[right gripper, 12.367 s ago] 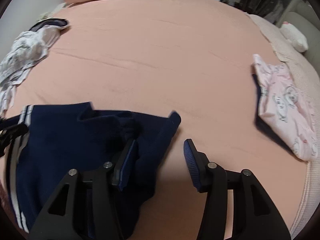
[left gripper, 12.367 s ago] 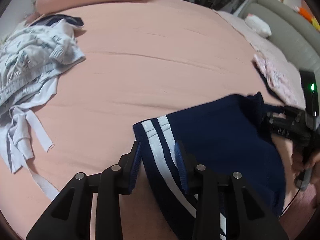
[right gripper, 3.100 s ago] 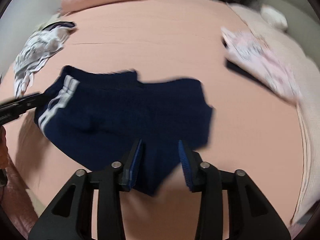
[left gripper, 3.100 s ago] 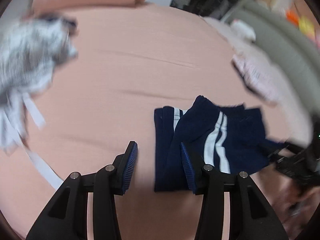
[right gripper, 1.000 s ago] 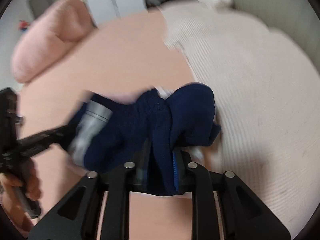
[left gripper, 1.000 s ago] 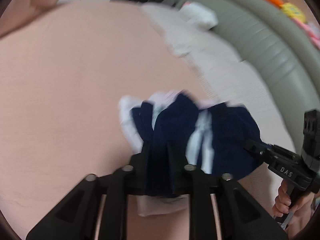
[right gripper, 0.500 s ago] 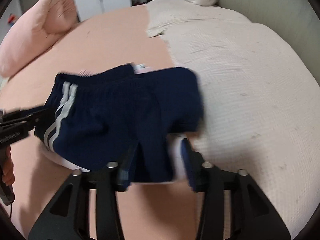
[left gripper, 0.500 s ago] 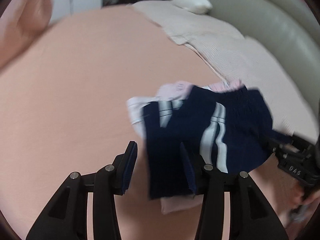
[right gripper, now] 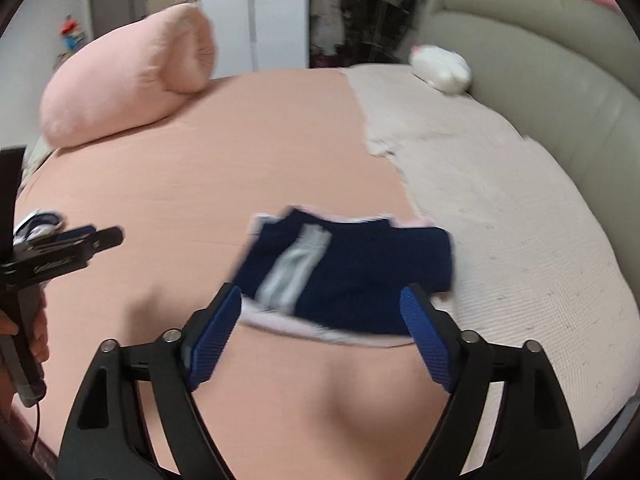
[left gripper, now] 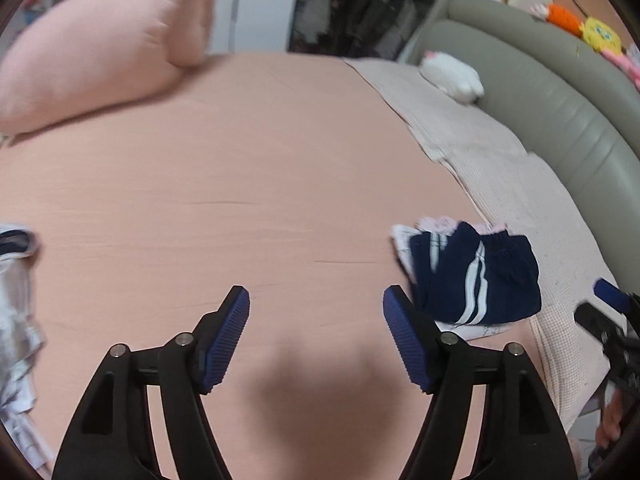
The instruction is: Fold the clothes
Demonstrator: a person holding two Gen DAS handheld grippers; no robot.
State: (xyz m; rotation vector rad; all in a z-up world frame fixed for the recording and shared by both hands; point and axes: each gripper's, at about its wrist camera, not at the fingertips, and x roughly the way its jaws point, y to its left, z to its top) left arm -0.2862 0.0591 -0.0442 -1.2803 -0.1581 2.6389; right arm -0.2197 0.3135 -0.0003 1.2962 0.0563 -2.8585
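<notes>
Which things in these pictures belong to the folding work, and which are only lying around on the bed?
Part of the job:
- navy shorts, folded, on the pink garment
- left tongs, open
- right tongs, open
- unfolded clothes at the left edge

Just lying about:
- pink pillow
- white plush toy
- grey headboard

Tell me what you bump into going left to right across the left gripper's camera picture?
Crumpled white patterned clothes → left gripper → folded navy shorts with white stripes → right gripper.
</notes>
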